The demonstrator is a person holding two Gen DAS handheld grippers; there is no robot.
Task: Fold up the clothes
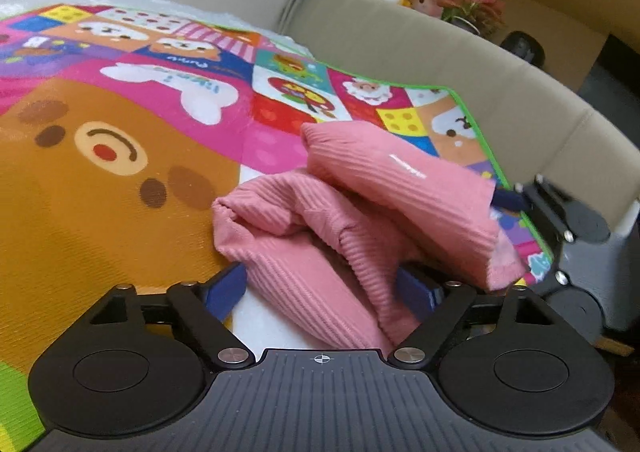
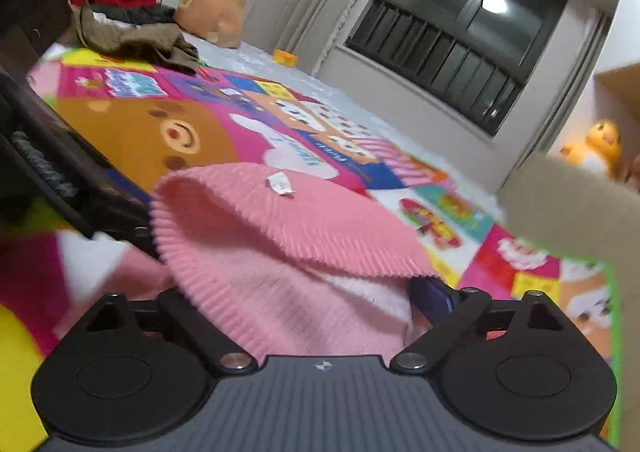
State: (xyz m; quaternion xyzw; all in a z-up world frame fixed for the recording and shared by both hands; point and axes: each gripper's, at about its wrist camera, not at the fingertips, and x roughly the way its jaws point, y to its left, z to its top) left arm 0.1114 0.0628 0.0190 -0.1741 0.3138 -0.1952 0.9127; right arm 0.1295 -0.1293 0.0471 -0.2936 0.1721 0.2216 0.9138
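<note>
Cartoon play mat (image 1: pixel 120 179) lies beside beige sofa (image 1: pixel 460 63); both claws, left (image 1: pixel 324 288) and right (image 2: pixel 304 304), pinch pink garment (image 1: pixel 360 203).

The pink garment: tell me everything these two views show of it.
The pink garment is a soft, ribbed, corduroy-like fabric with a paler, smoother inner side. It is bunched and partly folded over itself, lifted off the colourful play mat rather than lying flat. A small white label sits on its upper fold. The left gripper has cloth between its blue fingers; the right gripper is draped by cloth, one blue finger showing. What kind of garment it is cannot be told.
</note>
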